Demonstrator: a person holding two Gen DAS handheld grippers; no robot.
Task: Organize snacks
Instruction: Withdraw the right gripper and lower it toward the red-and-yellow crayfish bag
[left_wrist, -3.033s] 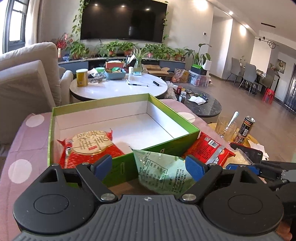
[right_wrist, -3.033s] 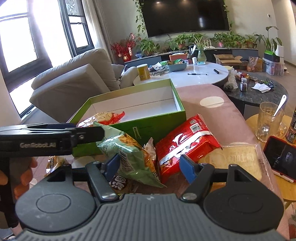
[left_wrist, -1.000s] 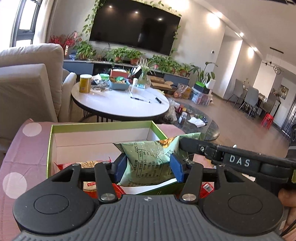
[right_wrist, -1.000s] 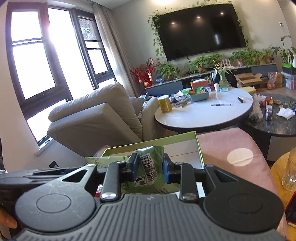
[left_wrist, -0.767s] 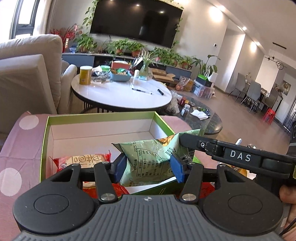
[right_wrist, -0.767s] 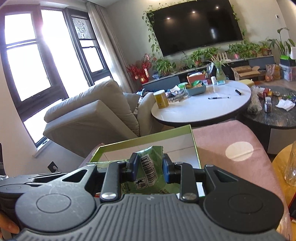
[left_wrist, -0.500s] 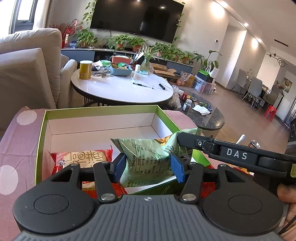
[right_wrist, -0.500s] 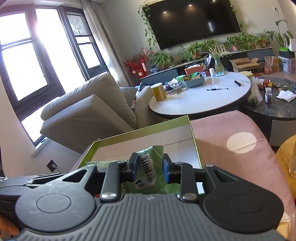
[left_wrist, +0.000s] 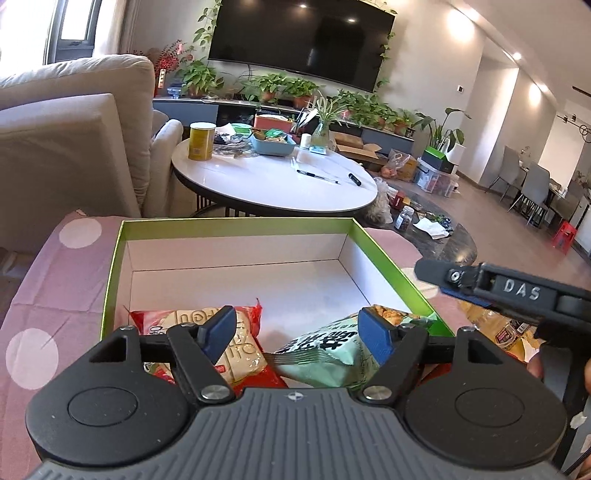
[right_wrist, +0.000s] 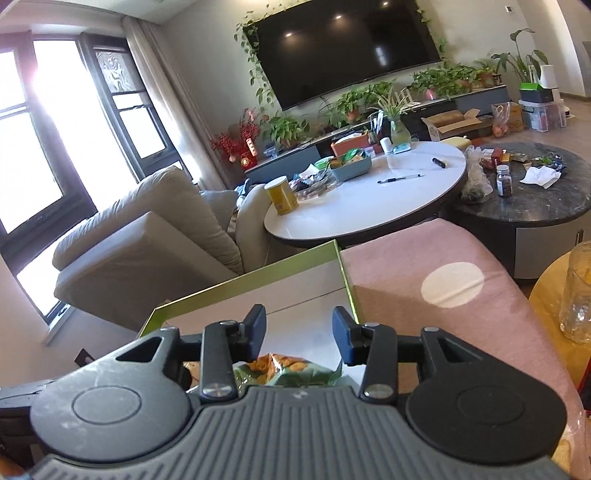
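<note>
A green box with a white inside (left_wrist: 236, 280) sits on a pink dotted cloth. In it lie a red snack pack (left_wrist: 236, 354) at the near left and a pale green chip bag (left_wrist: 332, 354) at the near right. My left gripper (left_wrist: 297, 328) is open just above the box's near edge, with both snacks between and below its fingers. My right gripper (right_wrist: 299, 334) is open above the green chip bag (right_wrist: 291, 373) and the box (right_wrist: 303, 291). It also shows at the right in the left wrist view (left_wrist: 509, 295). Another yellow snack pack (left_wrist: 491, 325) lies outside the box at the right.
A round white table (left_wrist: 273, 184) with a yellow can (left_wrist: 201, 140) and pens stands behind the box. A beige sofa (left_wrist: 74, 140) is at the left. A dark round table (right_wrist: 535, 199) and a glass (right_wrist: 580, 295) are at the right.
Both grippers held the green chip bag over the box. Both have opened and the bag now lies in the box's near right part.
</note>
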